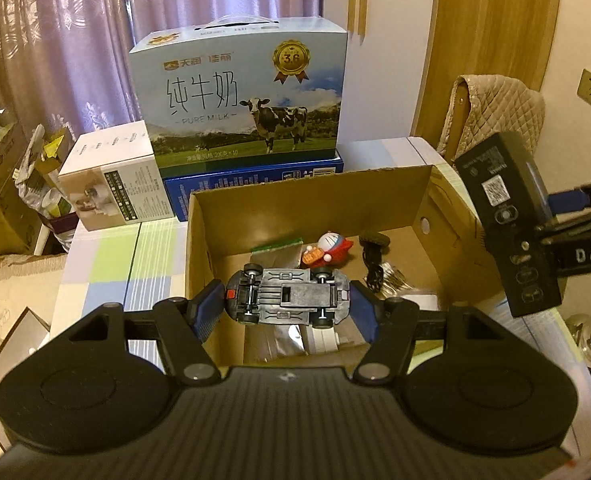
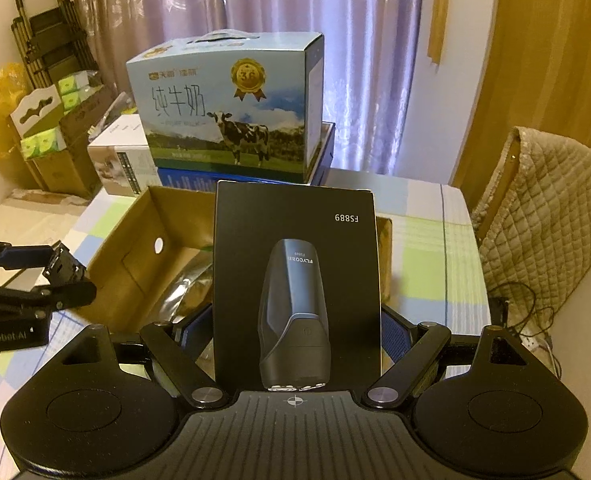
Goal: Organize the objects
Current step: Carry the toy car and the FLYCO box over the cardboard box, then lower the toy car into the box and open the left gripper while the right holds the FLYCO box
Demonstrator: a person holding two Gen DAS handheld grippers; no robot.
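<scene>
My left gripper (image 1: 287, 302) is shut on a grey toy car (image 1: 289, 296), held upside down, wheels up, over the open cardboard box (image 1: 311, 192). Inside the box lie a red and white toy figure (image 1: 329, 249), a black cord (image 1: 373, 256) and silver foil packets (image 1: 277, 254). My right gripper (image 2: 295, 320) is shut on a black shaver box (image 2: 295, 280) marked FS889, held upright over the cardboard box's (image 2: 143, 248) right side. In the left wrist view the shaver box (image 1: 507, 216) hangs beyond the right wall. The left gripper (image 2: 61, 268) shows at the left of the right wrist view.
A milk carton case (image 1: 243, 88) stands on a blue box (image 1: 255, 184) behind the cardboard box, with a white box (image 1: 115, 176) to its left. A chair with a quilted cover (image 2: 547, 216) is at the table's right. Stacked cartons (image 2: 55, 140) fill the far left.
</scene>
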